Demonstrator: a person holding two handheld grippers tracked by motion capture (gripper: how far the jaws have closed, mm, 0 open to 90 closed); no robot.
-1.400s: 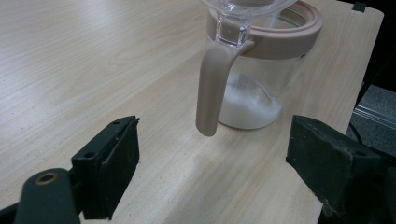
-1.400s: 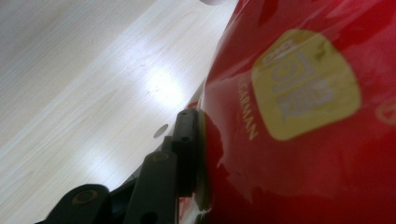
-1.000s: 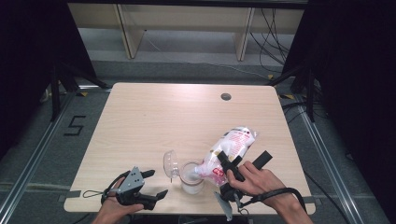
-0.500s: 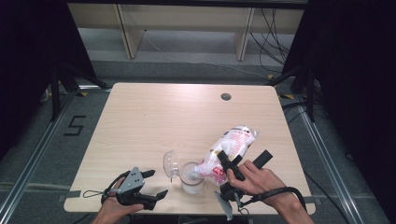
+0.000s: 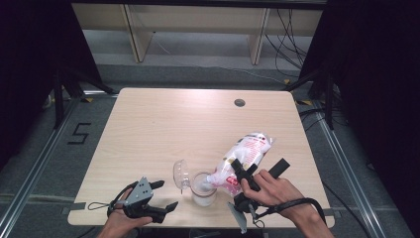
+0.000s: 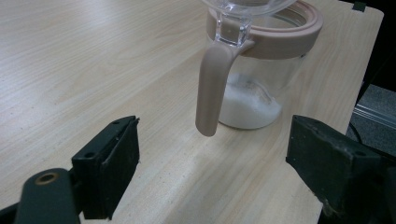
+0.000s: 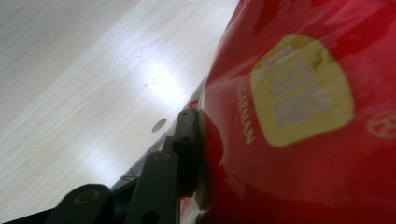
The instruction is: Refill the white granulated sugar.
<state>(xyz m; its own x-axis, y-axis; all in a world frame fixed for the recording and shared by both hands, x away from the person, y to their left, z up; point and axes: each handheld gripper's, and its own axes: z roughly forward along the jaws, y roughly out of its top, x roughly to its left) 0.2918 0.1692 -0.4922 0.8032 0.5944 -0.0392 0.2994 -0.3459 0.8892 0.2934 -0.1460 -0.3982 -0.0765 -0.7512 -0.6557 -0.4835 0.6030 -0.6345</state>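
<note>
A clear jar [image 5: 203, 194] with a pinkish rim stands near the table's front edge, its clear lid [image 5: 181, 173] flipped open to the left. White powder [image 6: 250, 105] lies in the bottom of the jar [image 6: 275, 70], whose handle [image 6: 212, 88] hangs toward the camera. My right gripper [image 5: 258, 166] is shut on a red and white bag [image 5: 247, 148], tilted with its lower end over the jar's mouth. One finger [image 7: 187, 149] presses into the bag [image 7: 299, 116]. My left gripper [image 5: 167, 194] rests open left of the jar, jaws wide with nothing between them [image 6: 215, 163].
A small round hole [image 5: 239, 102] sits in the tabletop [image 5: 163, 129] near the far right edge. Pale shelf legs [image 5: 133, 34] stand behind the table. Dark curtains flank both sides, and a floor mark [image 5: 79, 133] lies at the left.
</note>
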